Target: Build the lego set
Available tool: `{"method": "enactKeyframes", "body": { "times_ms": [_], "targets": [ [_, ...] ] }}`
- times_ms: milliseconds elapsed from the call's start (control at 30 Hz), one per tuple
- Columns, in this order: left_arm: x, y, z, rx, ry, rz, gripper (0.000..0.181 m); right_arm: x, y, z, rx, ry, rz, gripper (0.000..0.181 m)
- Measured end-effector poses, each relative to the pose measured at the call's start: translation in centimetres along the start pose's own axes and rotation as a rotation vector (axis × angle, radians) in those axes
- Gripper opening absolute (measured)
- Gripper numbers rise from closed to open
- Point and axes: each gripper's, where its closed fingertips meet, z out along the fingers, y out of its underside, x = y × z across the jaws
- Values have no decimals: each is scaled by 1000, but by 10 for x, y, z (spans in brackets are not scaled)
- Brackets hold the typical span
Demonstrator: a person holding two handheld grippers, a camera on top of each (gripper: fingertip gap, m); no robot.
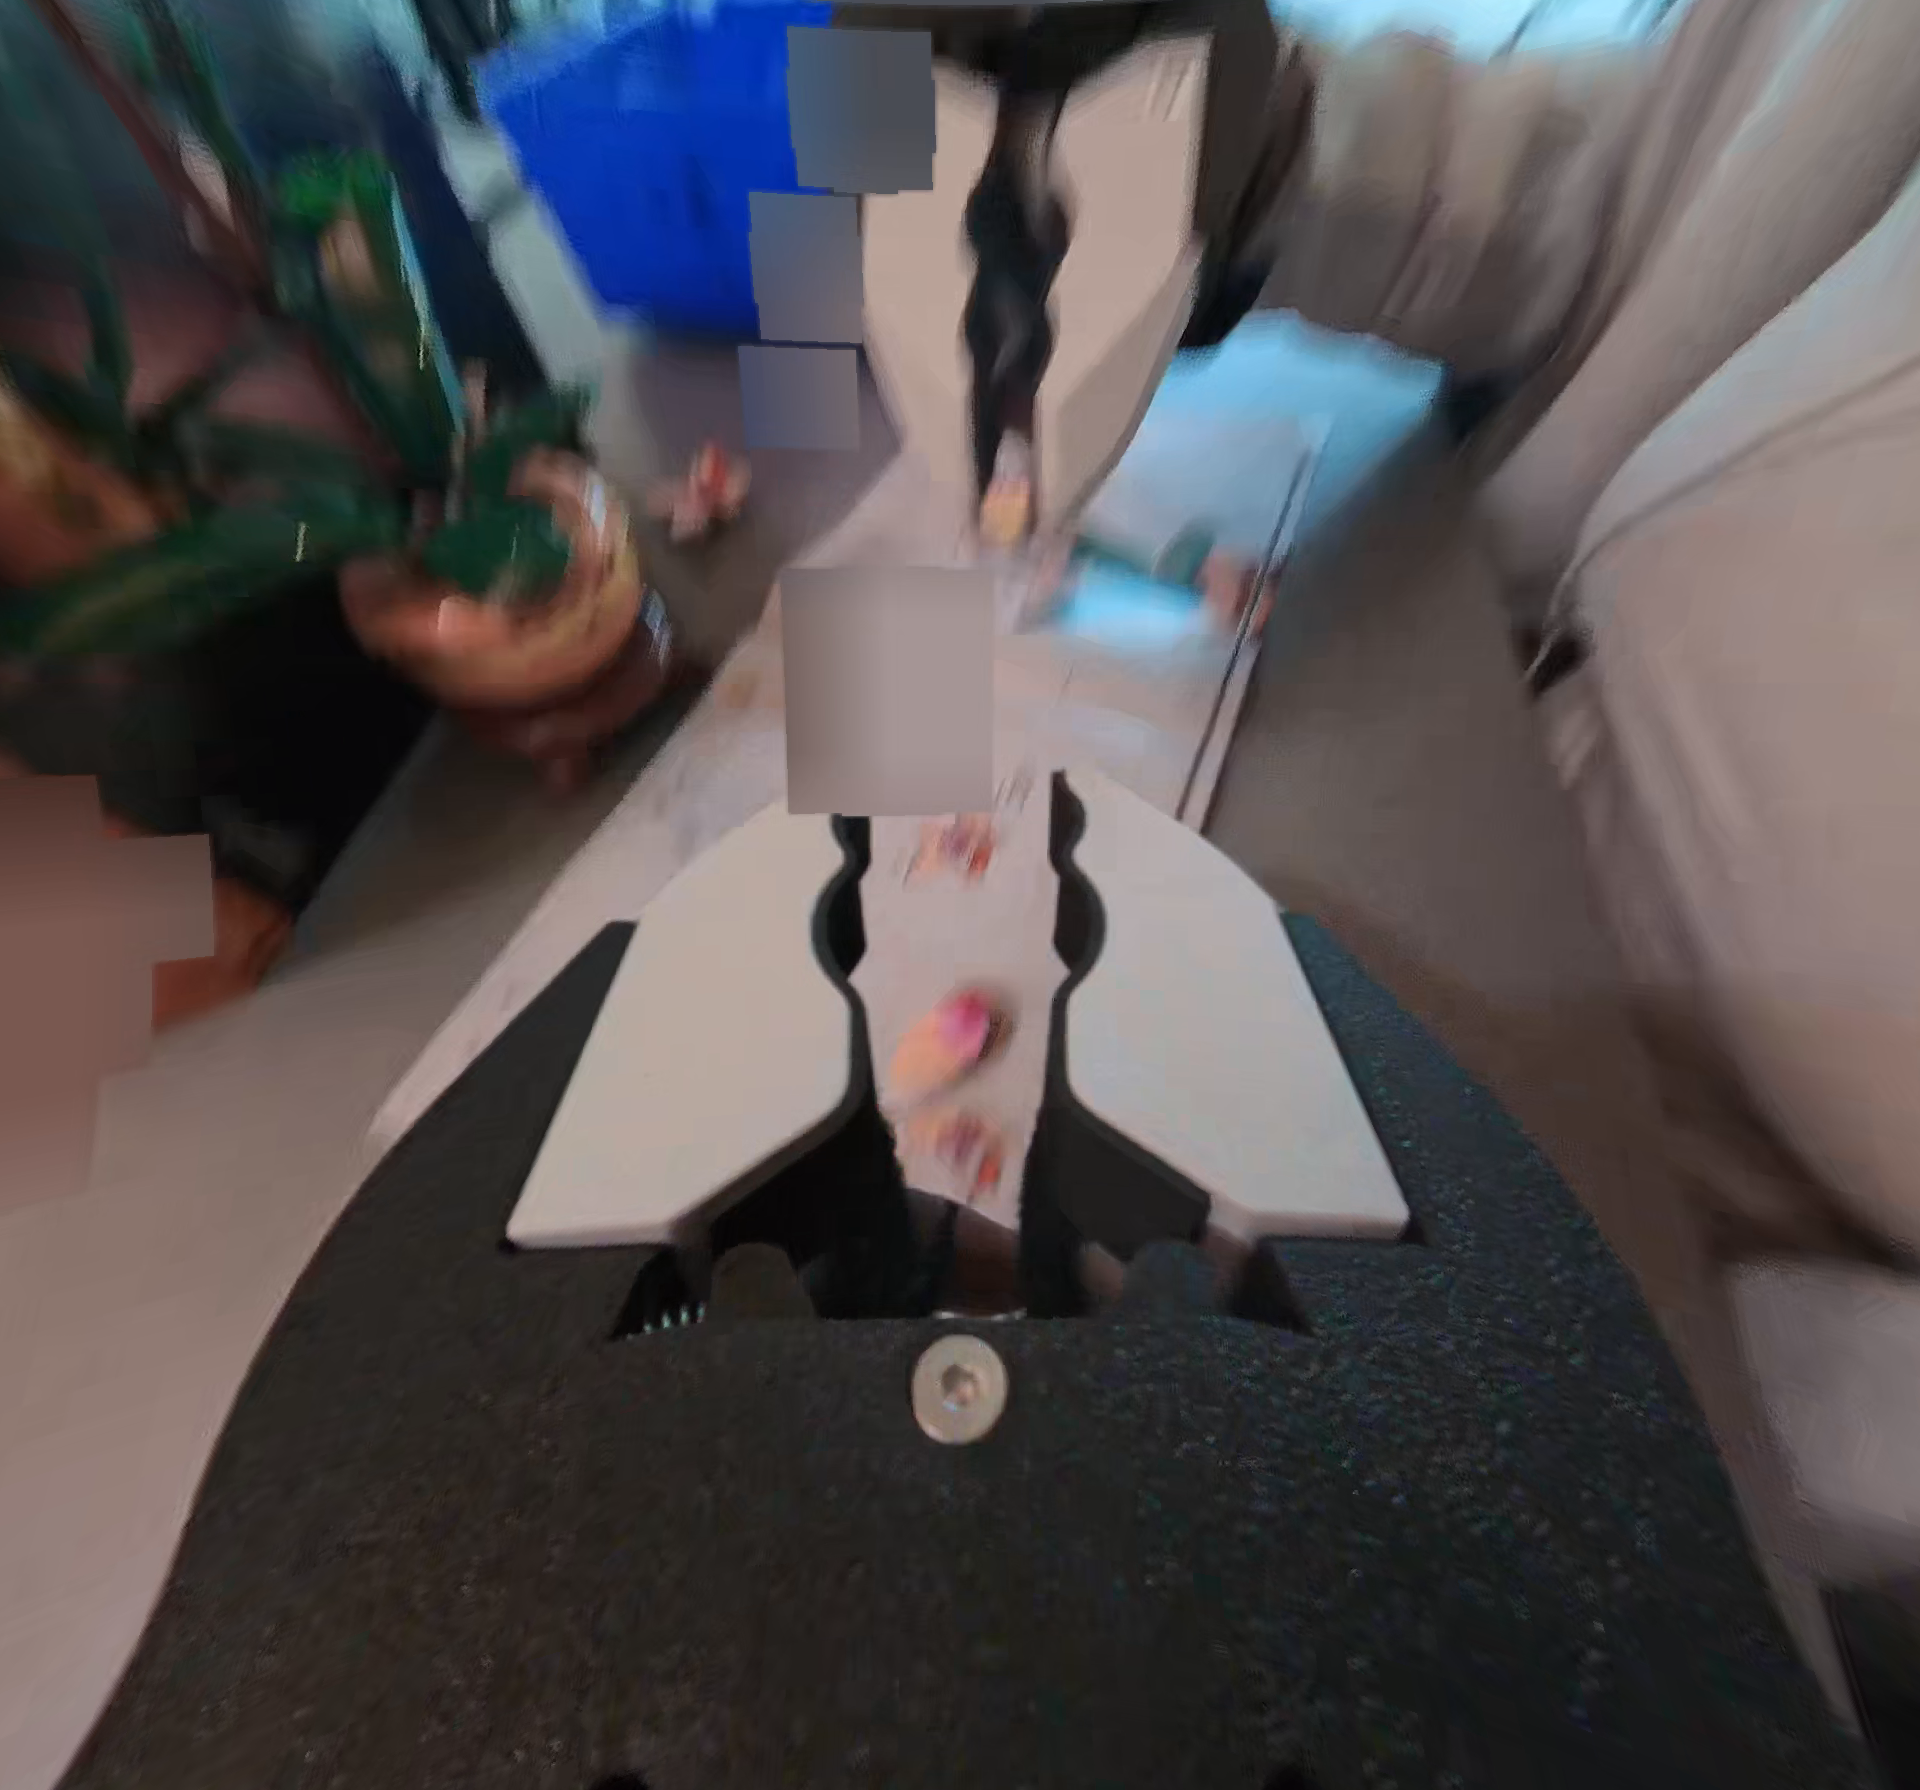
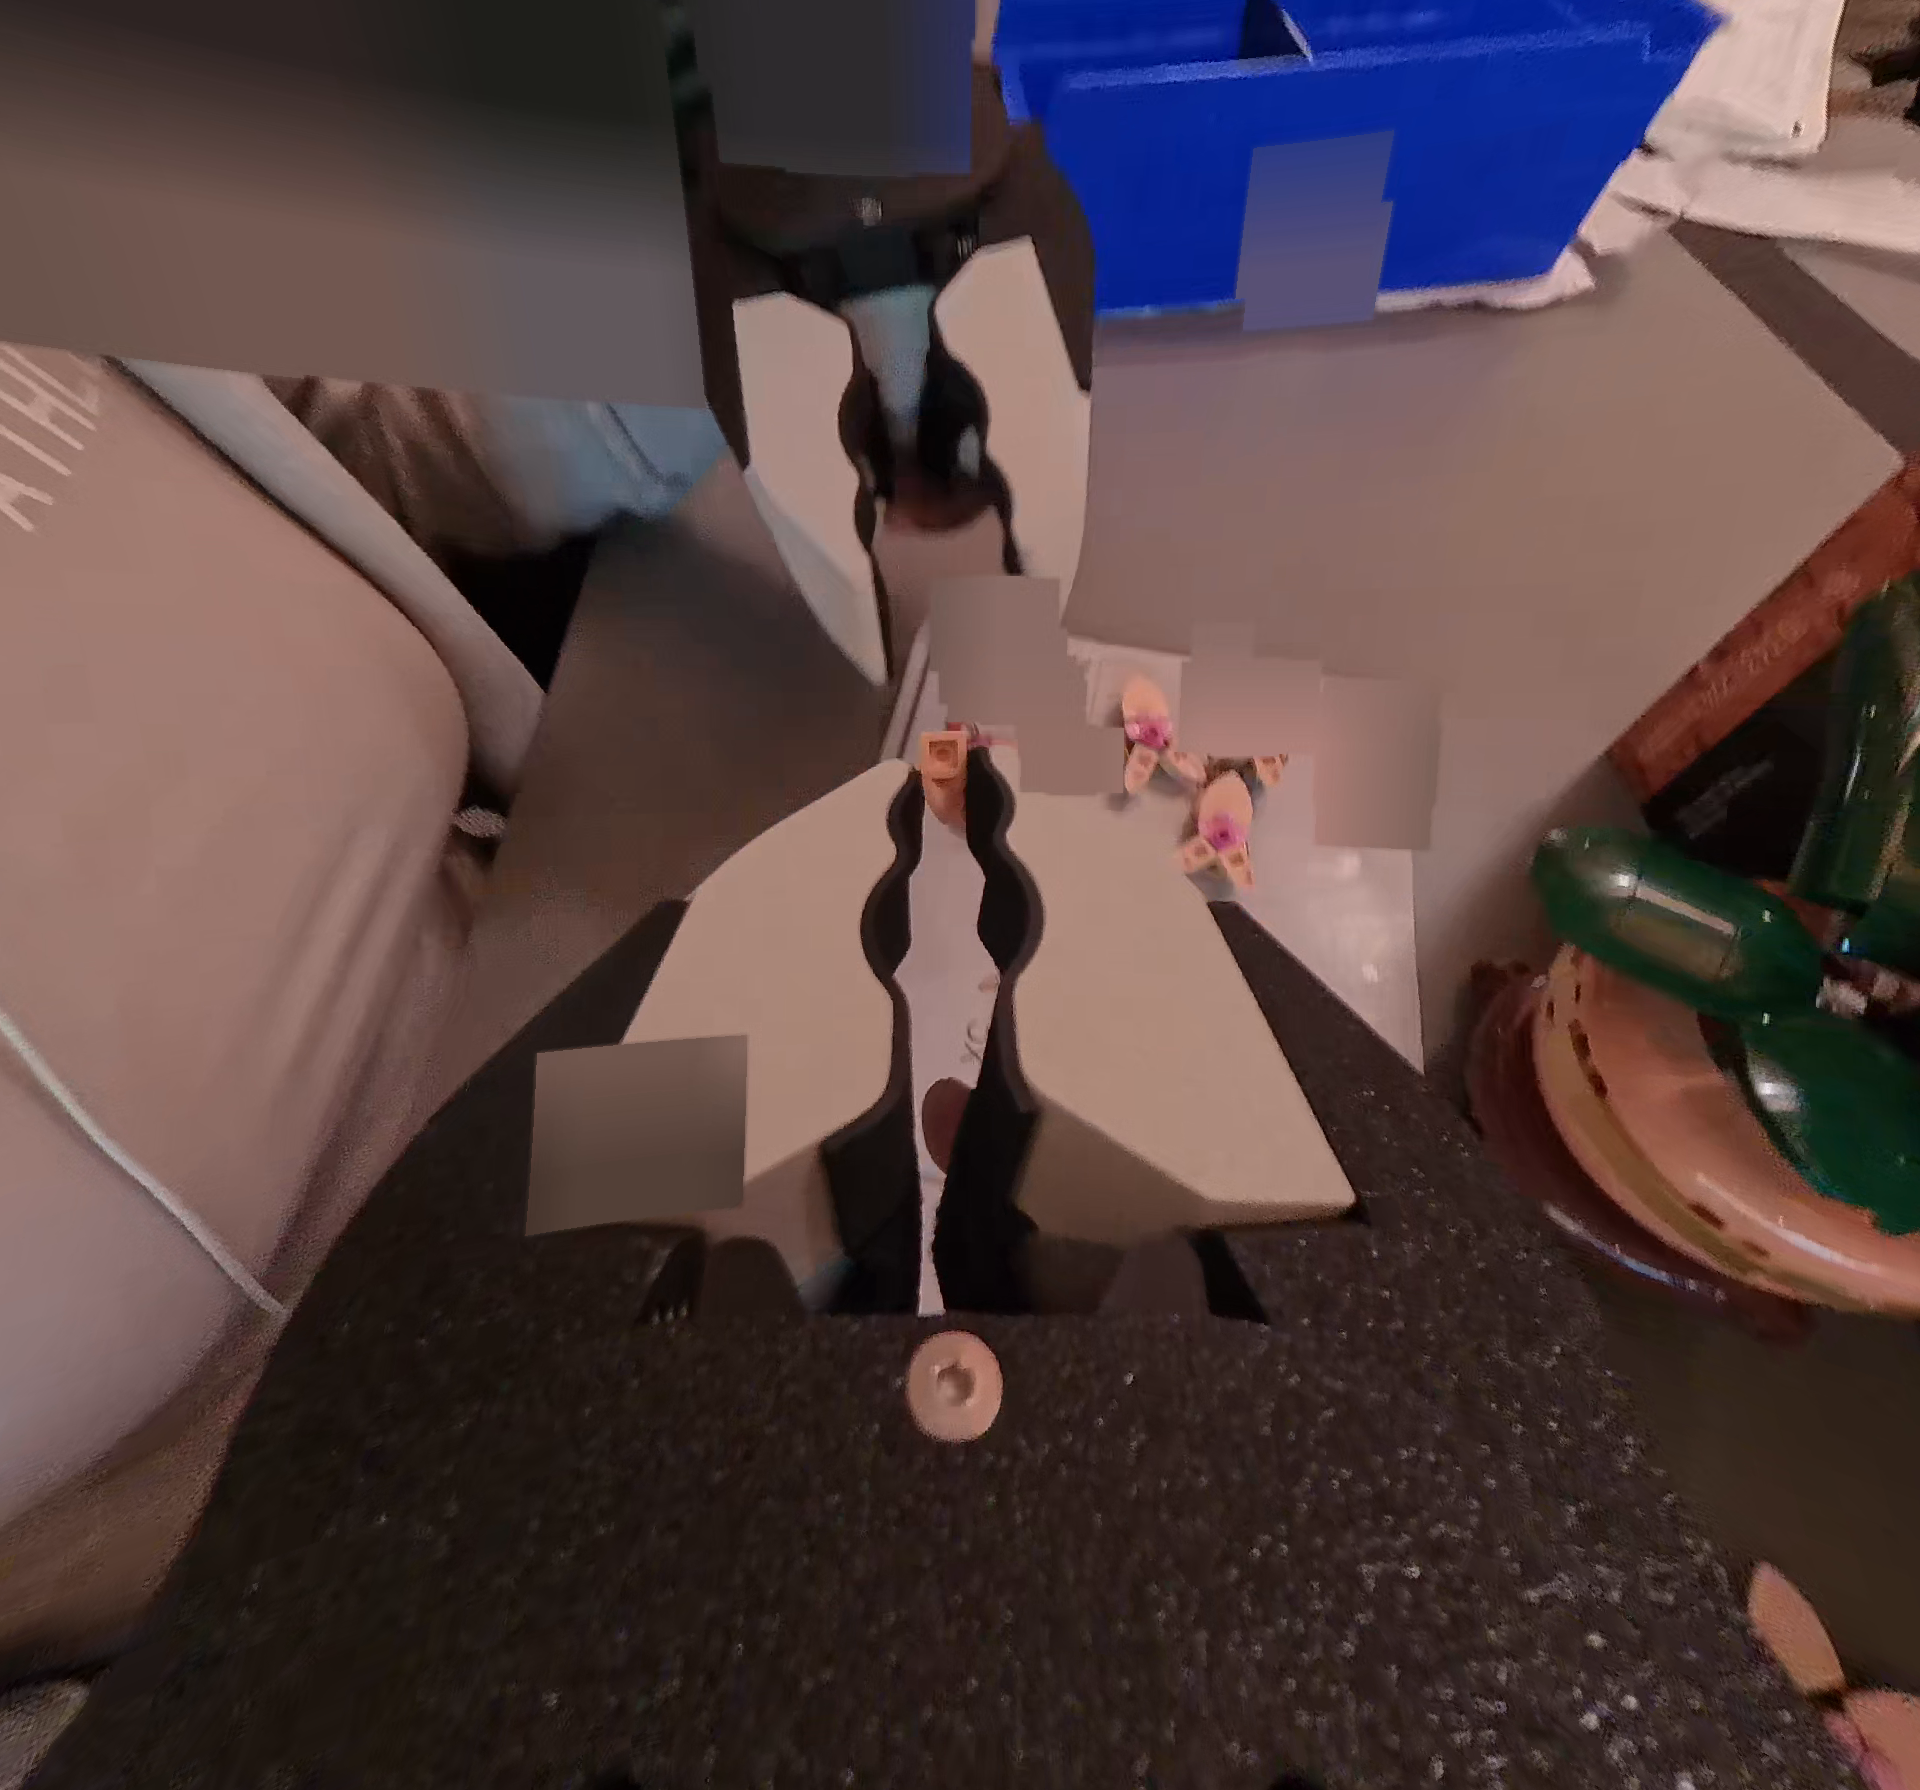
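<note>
Pinching a tan petal piece [image 2: 943, 772] only at the tips, the right gripper [image 2: 951, 784] is risking a slip at frame centre. The left gripper [image 1: 956, 805] is hanging with fingers apart over loose pink-tan pieces [image 1: 951, 1039] on the worktop [image 2: 1455, 514].

Two two-finger grippers: the right gripper [image 2: 948, 784] at the centre of the right wrist view, the left gripper [image 2: 935, 587] at 12 o'clock of it. One tan lego piece [image 2: 943, 772] at the right gripper's tips. Two tan-and-pink lego flowers [image 2: 1148, 734] [image 2: 1224, 824] side by side at 1 o'clock of those tips. One blue bin [image 2: 1351, 78] at 1 o'clock. One lego plant in a tan pot [image 2: 1704, 1044] at 3 o'clock; its leaf count cannot be told.
</note>
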Motion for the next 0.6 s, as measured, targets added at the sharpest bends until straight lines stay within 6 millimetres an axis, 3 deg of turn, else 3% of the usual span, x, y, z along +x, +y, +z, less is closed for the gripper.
{"method": "enactKeyframes", "body": {
  "times_ms": [33,100,200,267,367,500,600],
  "targets": [
    [-9,21,-5,-115,-50,8,38,2,8,2,-32,11,1,8],
    [-14,54,-12,-271,-74,6,40,5,26,7,-104,30,-1,8],
    [0,79,-4,-355,12,-15,37,3,45,19,-171,17,0,8],
    [-4,96,-2,-434,5,49,35,1,50,28,-176,-13,33,8],
    [-6,85,2,-355,51,144,33,-1,57,38,-205,-46,68,8],
    [-4,91,6,-414,145,243,31,-1,64,52,-254,-68,86,8],
    [1,91,9,-429,215,215,20,3,69,62,-289,-61,67,8]
  ]
}}
